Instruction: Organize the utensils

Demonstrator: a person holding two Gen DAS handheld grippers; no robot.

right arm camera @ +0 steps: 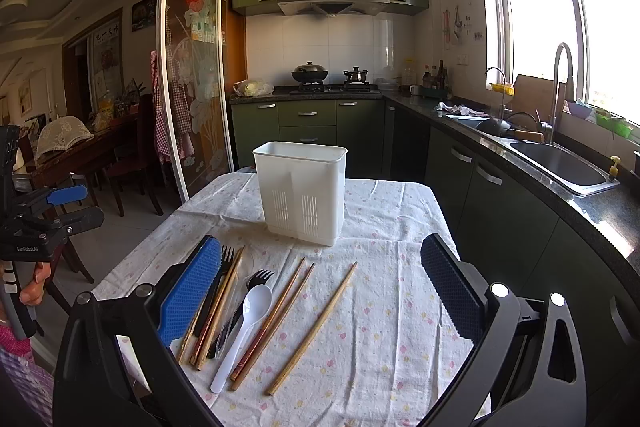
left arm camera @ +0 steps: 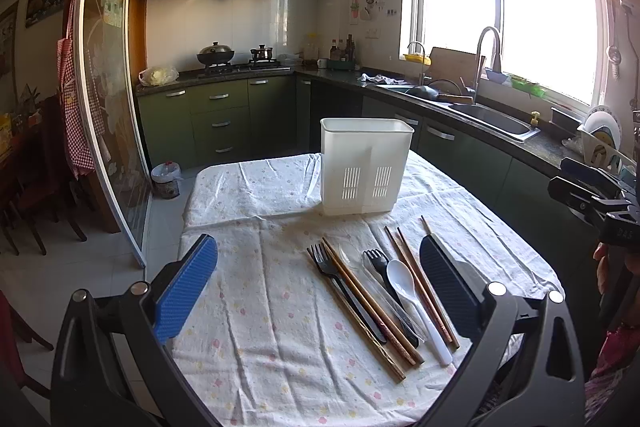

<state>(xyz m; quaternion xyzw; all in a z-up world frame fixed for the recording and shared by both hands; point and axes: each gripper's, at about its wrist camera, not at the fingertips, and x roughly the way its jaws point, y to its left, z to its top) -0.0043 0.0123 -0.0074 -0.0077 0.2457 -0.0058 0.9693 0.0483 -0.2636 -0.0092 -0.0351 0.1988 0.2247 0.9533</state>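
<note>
Two grippers are in your hands, and both stand wide with nothing between the pads: the left gripper (left arm camera: 318, 277) hangs above the near part of the table, the right gripper (right arm camera: 320, 285) likewise. Under them the table carries a white cloth (left arm camera: 256, 339) dotted with small pink and yellow flowers, creased and wrinkled all over.

The utensils lie loose on the cloth near you, side by side and pointing away. From the left wrist view you see a black fork (left arm camera: 340, 289) at the left of the bunch, brown chopsticks (left arm camera: 372, 303) touching it, a second black fork (left arm camera: 378, 263) under a white spoon (left arm camera: 404, 287), and another pair of chopsticks (left arm camera: 422, 287) to the right. From the right wrist view one pale chopstick (right arm camera: 314, 327) lies alone, a little apart from the rest.

Beyond them, near the far edge of the table, the white holder (left arm camera: 364, 167) stands upright. It is a tall plastic box with two slotted vents low on its front; its inside is hidden from you.

Farther off the room is a kitchen with green cabinets (left arm camera: 224, 119), a dark counter, a sink (right arm camera: 560, 167) under a bright window, and a hob with a wok (right arm camera: 310, 71) below a steel hood.
</note>
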